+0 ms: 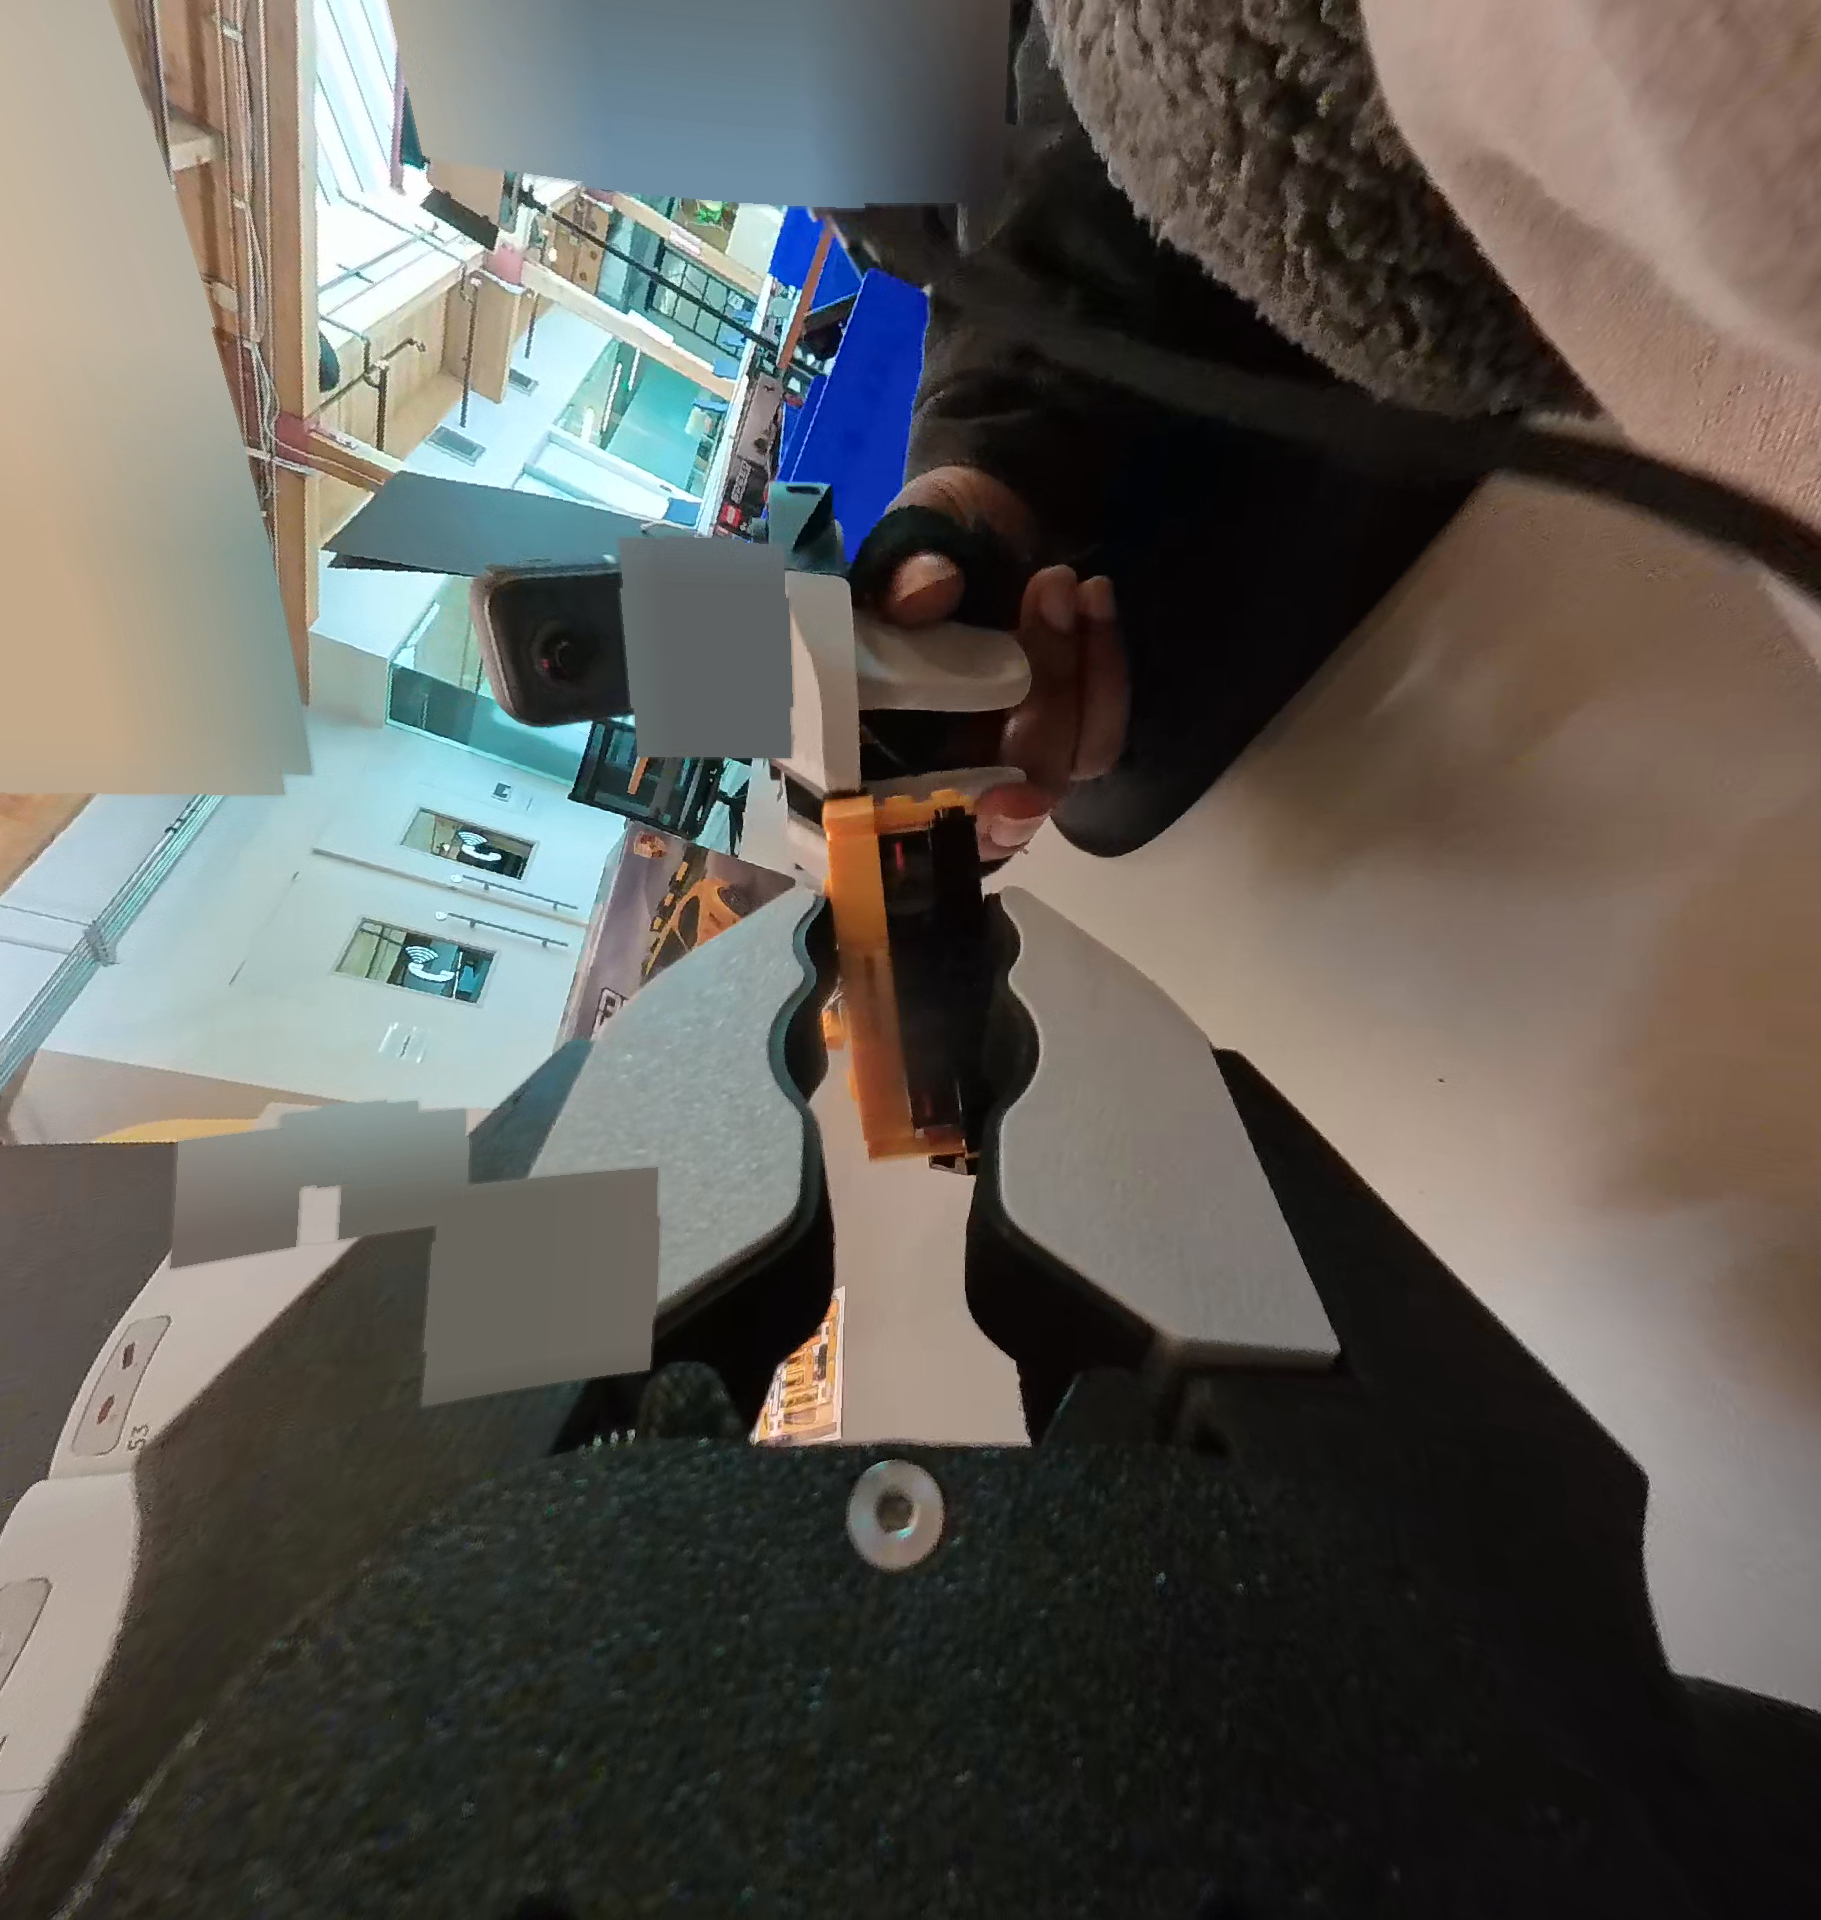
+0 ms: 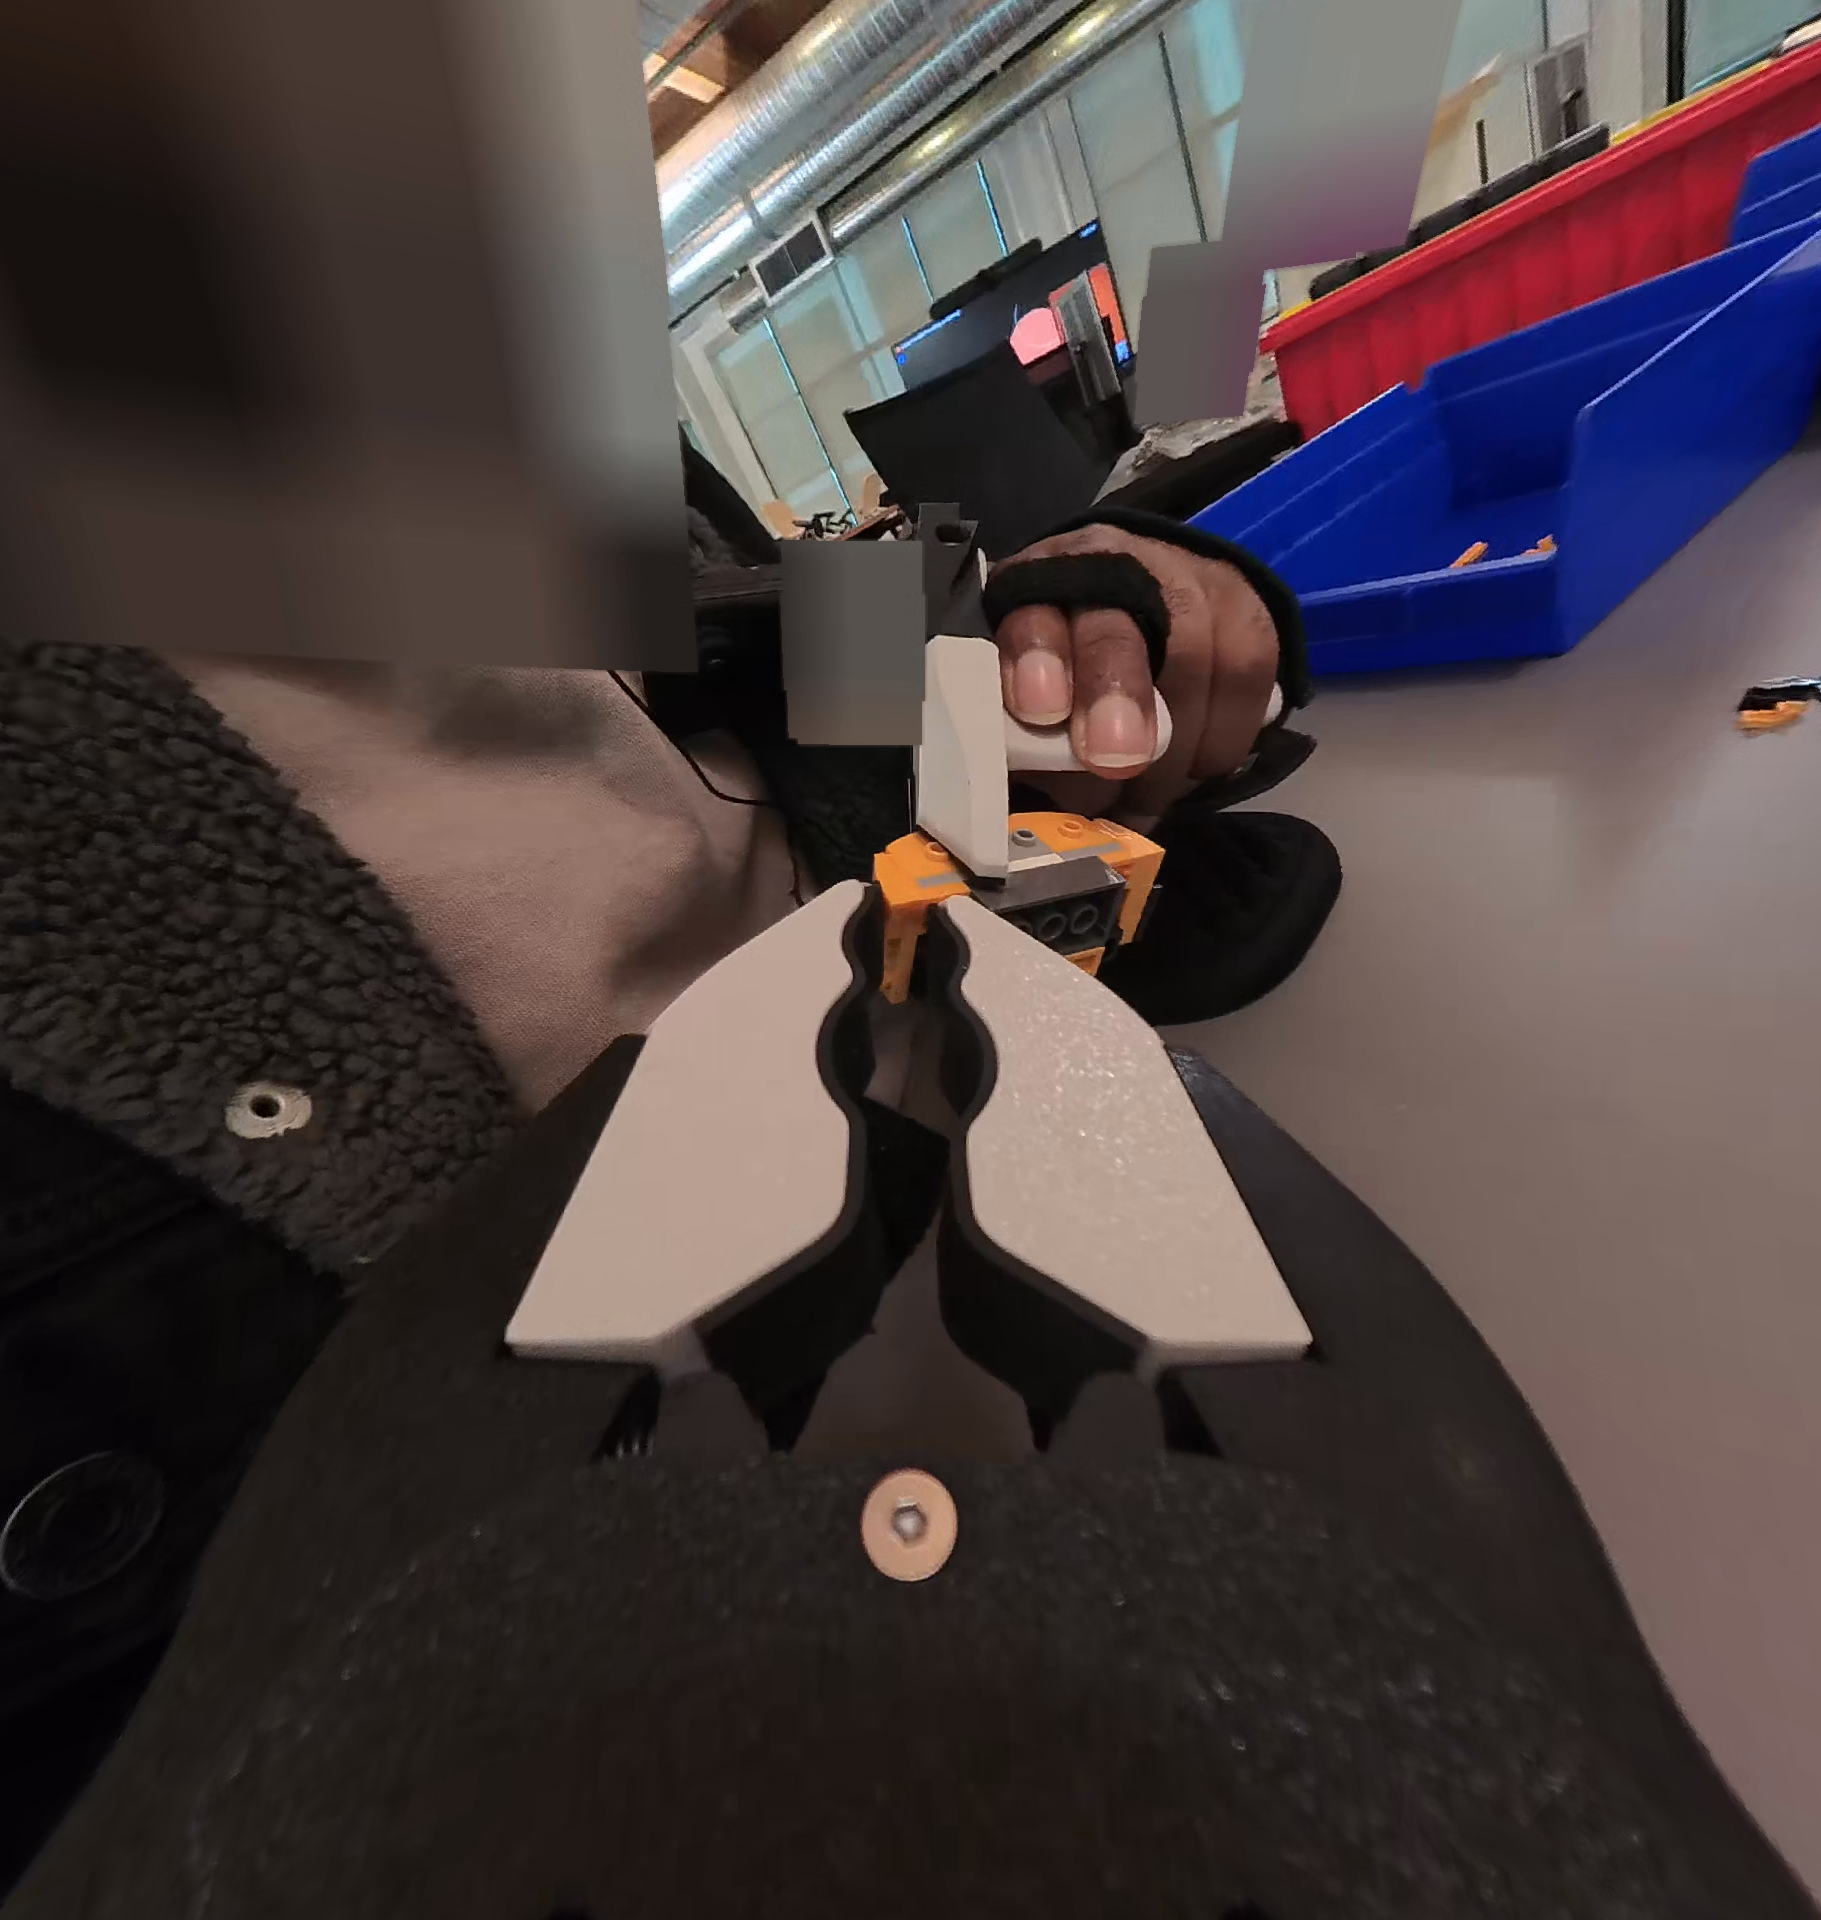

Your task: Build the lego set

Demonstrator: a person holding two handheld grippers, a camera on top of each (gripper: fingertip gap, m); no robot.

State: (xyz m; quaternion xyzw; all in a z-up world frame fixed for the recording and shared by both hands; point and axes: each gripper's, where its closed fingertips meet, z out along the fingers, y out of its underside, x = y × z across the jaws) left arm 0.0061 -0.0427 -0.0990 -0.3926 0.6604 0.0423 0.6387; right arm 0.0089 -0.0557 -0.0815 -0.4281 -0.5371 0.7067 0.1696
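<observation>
Grey table (image 2: 1612,1039), blue bin (image 2: 1571,488) behind: my left gripper (image 1: 901,1013) and right gripper (image 2: 911,935) both pinch the orange-black assembly (image 2: 1031,894); next, presumably, seating parts with steady counter-pressure

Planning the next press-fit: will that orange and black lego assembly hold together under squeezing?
Probably stiff: the lego assembly is blocky, clamped by the left gripper and right gripper. Likely light. Exposed edge plates might pop off.

Grey table (image 2: 1571,1039), glass walls (image 2: 947,249), ceiling ducts (image 2: 781,135).
</observation>
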